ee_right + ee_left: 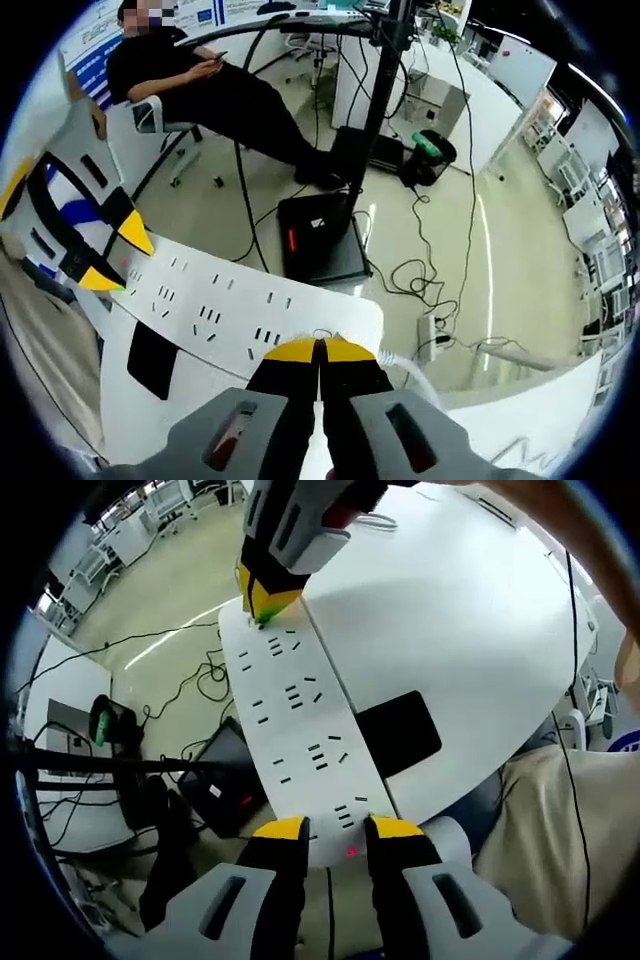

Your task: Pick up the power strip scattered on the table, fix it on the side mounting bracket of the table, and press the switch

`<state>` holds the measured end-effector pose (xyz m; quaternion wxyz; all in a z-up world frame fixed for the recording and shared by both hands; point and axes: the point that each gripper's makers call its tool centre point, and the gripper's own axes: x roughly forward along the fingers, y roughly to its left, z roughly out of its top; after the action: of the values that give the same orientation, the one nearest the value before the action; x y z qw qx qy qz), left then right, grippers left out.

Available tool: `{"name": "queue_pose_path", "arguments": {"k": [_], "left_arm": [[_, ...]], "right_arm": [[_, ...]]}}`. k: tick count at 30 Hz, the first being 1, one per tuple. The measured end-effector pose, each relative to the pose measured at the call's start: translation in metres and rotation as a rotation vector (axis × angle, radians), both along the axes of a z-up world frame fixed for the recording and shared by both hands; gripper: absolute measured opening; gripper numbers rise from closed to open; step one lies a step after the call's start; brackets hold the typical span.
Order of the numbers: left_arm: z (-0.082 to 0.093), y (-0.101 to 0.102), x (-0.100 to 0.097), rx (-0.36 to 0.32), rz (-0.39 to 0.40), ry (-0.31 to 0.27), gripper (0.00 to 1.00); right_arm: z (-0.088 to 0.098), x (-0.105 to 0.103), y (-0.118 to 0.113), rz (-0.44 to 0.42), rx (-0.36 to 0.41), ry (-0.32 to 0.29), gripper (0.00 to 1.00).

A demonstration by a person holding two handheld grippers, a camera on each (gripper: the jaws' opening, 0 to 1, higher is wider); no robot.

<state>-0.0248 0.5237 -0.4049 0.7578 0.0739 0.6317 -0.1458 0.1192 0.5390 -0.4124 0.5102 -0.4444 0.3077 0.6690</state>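
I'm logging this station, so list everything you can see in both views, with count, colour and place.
Long white plastic power strip: one, white, along the table edge, red light at its near end, held at both ends.
Round white table: one, white, under the strip.
Black rectangular patch: one, black, on the table beside the strip.
Black cables: several, on the floor.
Seated person in black: one, beyond the table.
Left gripper: yellow tips, open around the strip's lit end.
Right gripper: yellow tips, shut at the strip's other end.

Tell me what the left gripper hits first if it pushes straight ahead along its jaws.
Most likely the power strip itself: the left gripper already has its jaws at the strip's near end by the red switch light, though the gap to it is unclear.
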Motion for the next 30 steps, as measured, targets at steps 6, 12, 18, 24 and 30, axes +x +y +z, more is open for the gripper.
{"name": "queue_pose_path", "arguments": {"k": [6, 12, 18, 24, 30], "left_arm": [[0.0, 0.0, 0.0, -0.008, -0.002, 0.003, 0.28], [-0.001, 0.0, 0.0, 0.001, -0.004, 0.016, 0.28], [-0.001, 0.0, -0.001, 0.008, -0.011, 0.033, 0.28], [-0.002, 0.001, -0.001, 0.012, -0.01, 0.048, 0.28], [-0.002, 0.001, -0.001, 0.008, -0.002, 0.04, 0.28]], "right_arm": [[0.001, -0.001, 0.001, -0.011, 0.002, -0.029, 0.0], [0.006, -0.002, 0.002, 0.009, -0.01, -0.092, 0.0], [0.015, -0.002, 0.004, -0.012, 0.016, -0.082, 0.0], [0.026, 0.002, 0.002, -0.041, 0.043, -0.072, 0.0], [0.031, -0.001, 0.0, -0.053, 0.067, -0.044, 0.0]]}}
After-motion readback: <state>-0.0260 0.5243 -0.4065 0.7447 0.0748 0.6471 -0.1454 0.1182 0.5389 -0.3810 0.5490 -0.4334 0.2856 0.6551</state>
